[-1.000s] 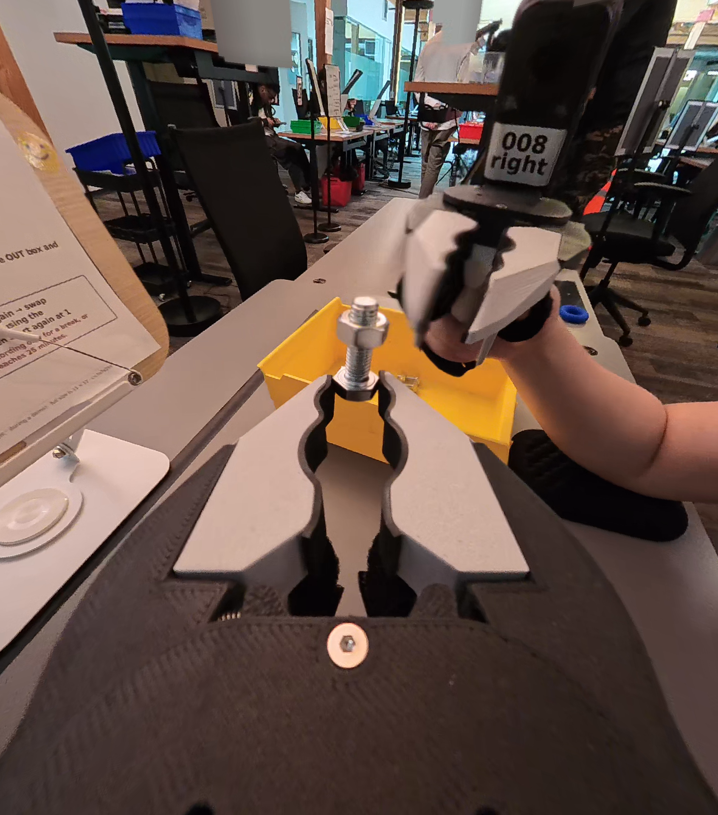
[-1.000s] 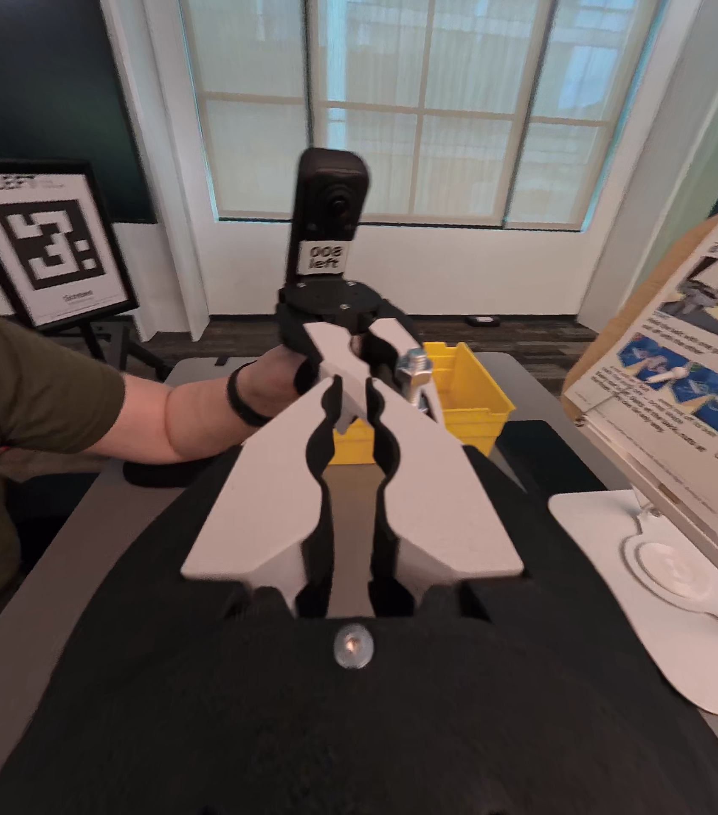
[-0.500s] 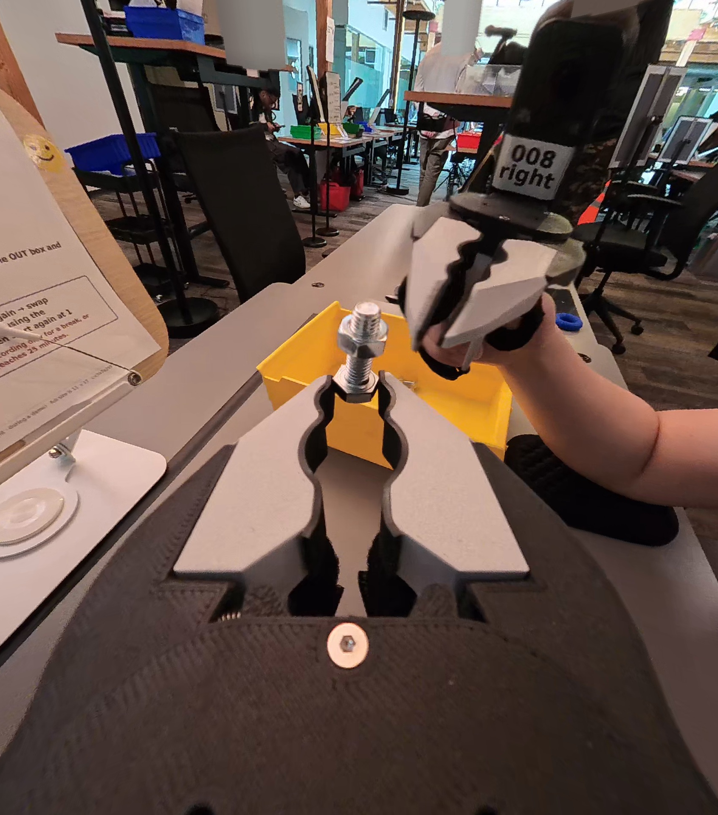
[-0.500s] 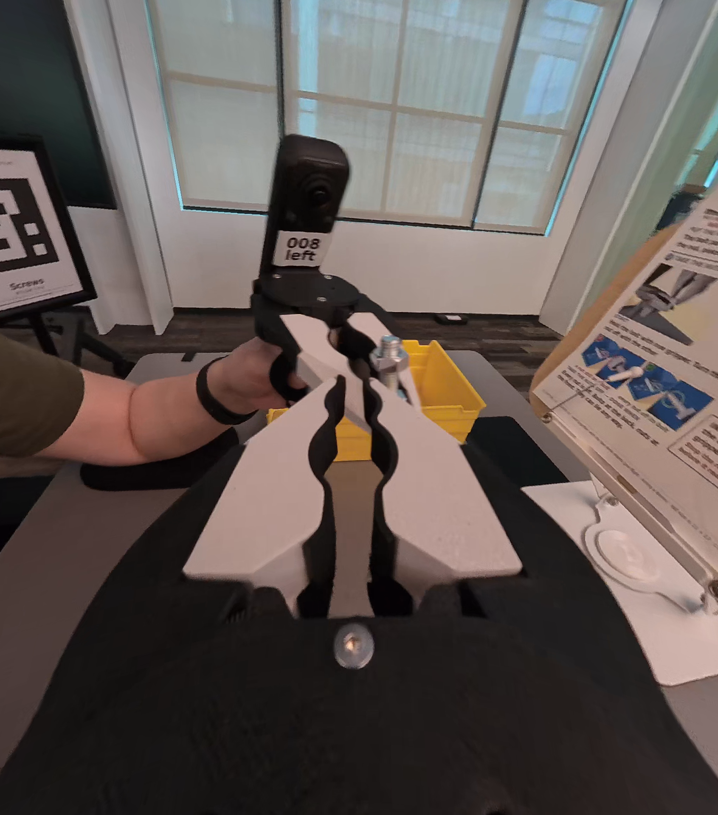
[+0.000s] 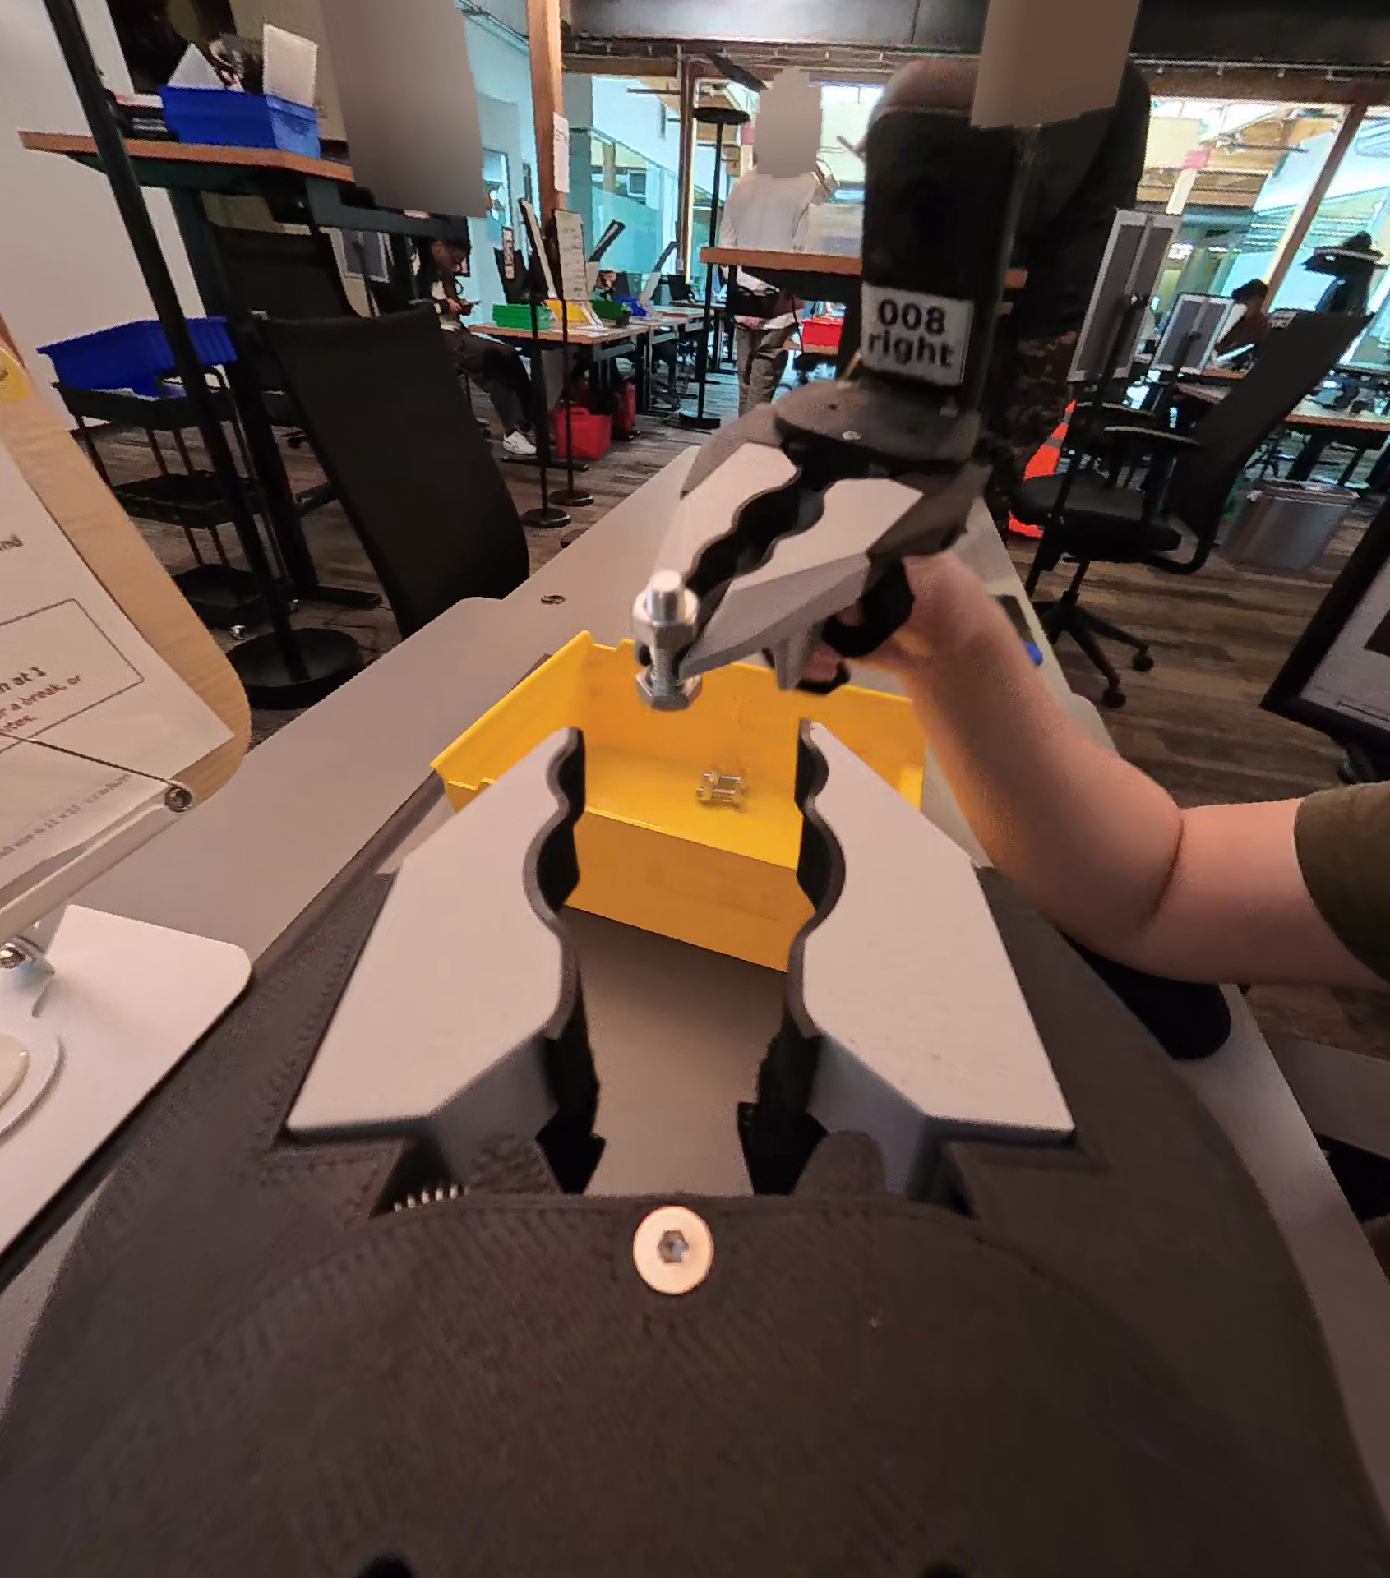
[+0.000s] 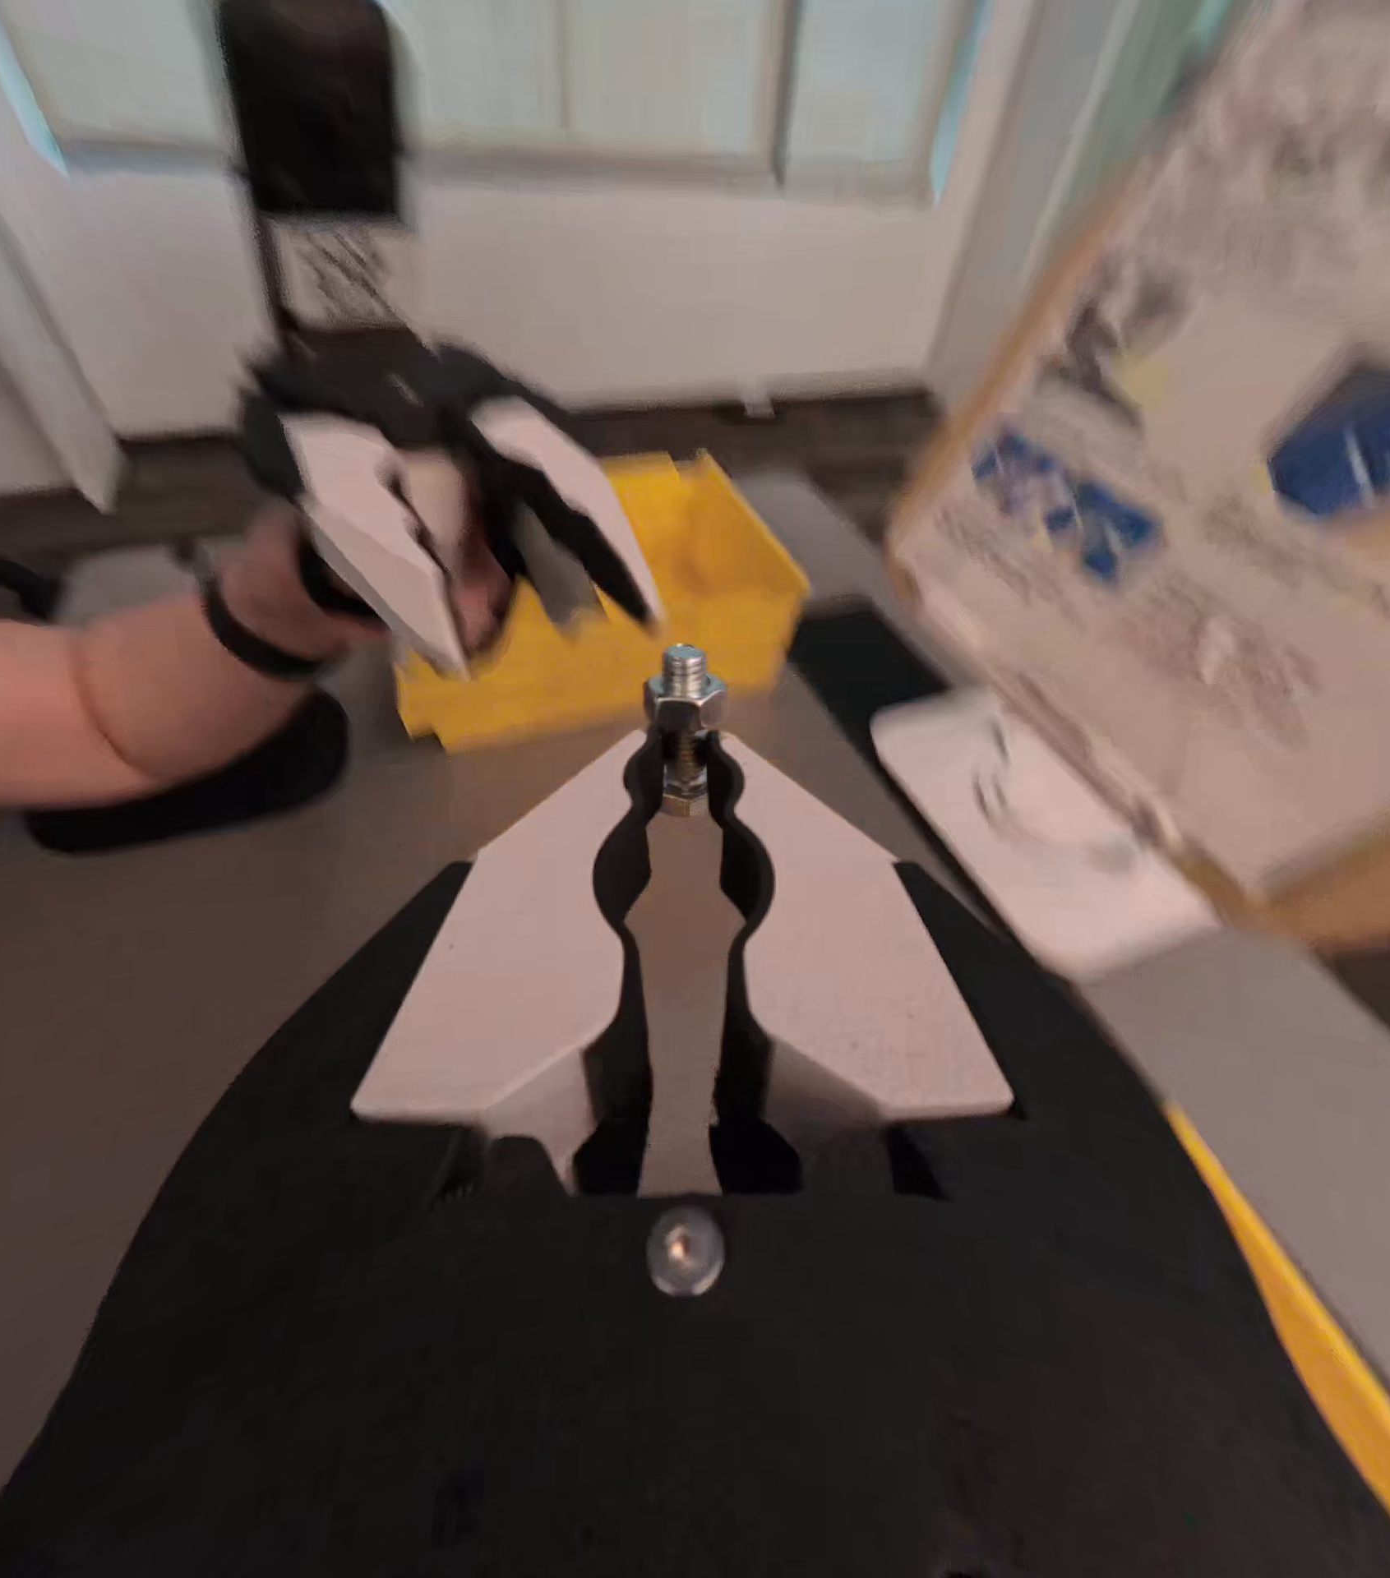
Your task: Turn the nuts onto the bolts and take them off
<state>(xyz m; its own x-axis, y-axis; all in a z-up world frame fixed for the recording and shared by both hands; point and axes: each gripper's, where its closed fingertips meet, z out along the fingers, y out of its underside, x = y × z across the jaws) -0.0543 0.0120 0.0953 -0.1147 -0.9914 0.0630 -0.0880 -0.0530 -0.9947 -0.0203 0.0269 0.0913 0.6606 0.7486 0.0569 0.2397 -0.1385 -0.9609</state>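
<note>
Above the yellow bin (image 5: 678, 888), our right gripper (image 5: 687, 657) pinches the bolt (image 6: 681, 741) at its fingertips, its fingers drawn nearly together on the threaded shank. The bolt stands roughly upright, with one nut (image 6: 684, 702) just above the fingertips and the bolt's wider end below them. In the left wrist view the bolt hangs over the bin's far wall, clear of the rim.

Our left gripper (image 5: 687, 751) stands wide open and holds nothing, its fingers spread to either side of the bin's near wall. Between our two grippers there is open air, and nothing touches across it.

Inside the bin a small metal piece (image 5: 721, 786) lies on the floor, away from all four walls. The bin sits on the grey table (image 5: 315, 811), near its middle, with bare surface to the left. An instruction board (image 5: 16, 726) on a white base (image 5: 76, 1042) leans at the left edge, well apart from the bin. The right wrist view is blurred around its edges
</note>
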